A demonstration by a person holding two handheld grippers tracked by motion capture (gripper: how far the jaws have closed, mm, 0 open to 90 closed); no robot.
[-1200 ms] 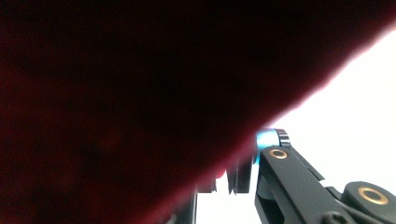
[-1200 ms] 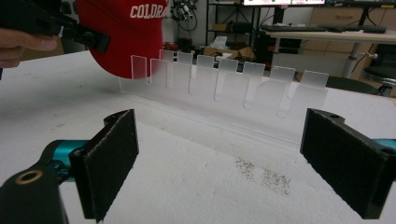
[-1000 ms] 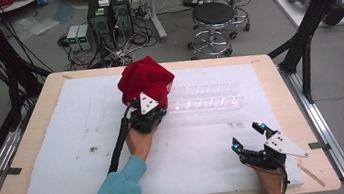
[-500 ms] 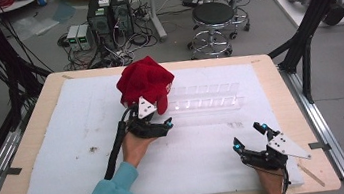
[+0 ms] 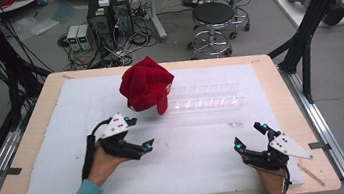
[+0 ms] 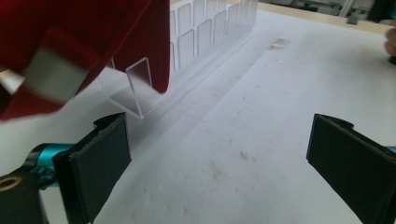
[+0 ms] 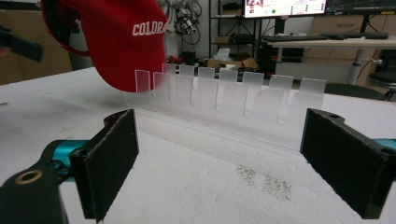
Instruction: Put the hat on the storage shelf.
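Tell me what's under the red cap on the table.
The red cap sits over the left end of the clear slotted rack; a few clear dividers show below its brim, but the rack end inside the cap is hidden.

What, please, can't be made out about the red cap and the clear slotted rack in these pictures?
- Red fabric cap: its lettering is cut short in the right gripper view by the cap's own curve.
- Clear plastic slotted rack: its left end is hidden under the cap in the high view.
- White tag on the cap: blurred in the left gripper view, unreadable.
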